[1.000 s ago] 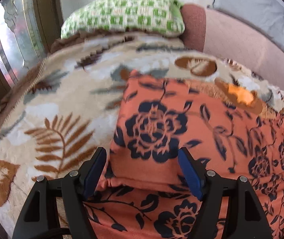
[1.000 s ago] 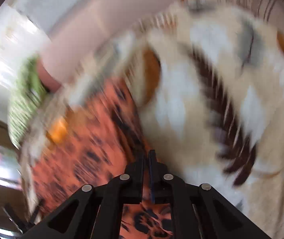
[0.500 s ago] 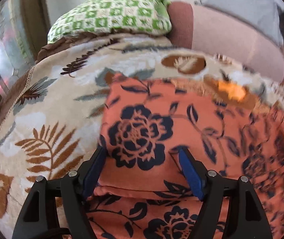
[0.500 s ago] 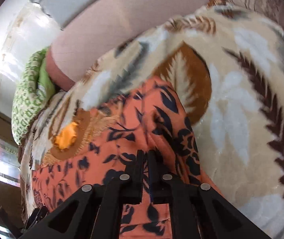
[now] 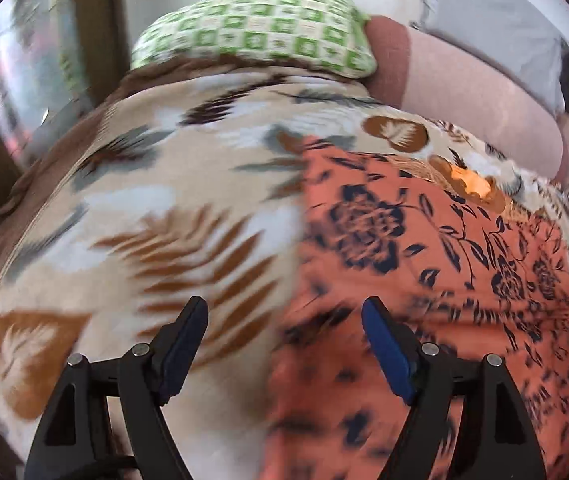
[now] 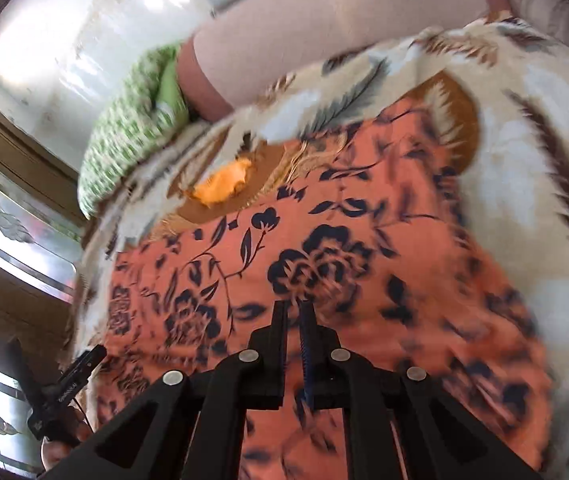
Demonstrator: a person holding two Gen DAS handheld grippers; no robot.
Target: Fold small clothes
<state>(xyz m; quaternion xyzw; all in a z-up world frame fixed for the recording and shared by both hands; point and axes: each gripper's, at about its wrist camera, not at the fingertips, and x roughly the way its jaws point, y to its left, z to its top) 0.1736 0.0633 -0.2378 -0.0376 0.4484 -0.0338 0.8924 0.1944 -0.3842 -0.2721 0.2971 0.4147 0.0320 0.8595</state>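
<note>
Orange floral garment [image 5: 424, 248] lies flat on the leaf-print blanket [image 5: 156, 208], its long axis apparently running between the hands. Left gripper [image 5: 284, 344], jaws opening and empty, straddles its left edge; right gripper [image 6: 293, 320], pressed closed and empty, hovers above mid-cloth.

Both wrist cameras looked steeply down, close over the bed. The left view faced the green pillow [image 5: 256, 26] at top centre; the right saw it upper left. Both shared the orange floral cloth [image 5: 424, 280].

Leaf-print blanket [image 5: 156, 208], green checked pillow [image 5: 260, 32]
</note>
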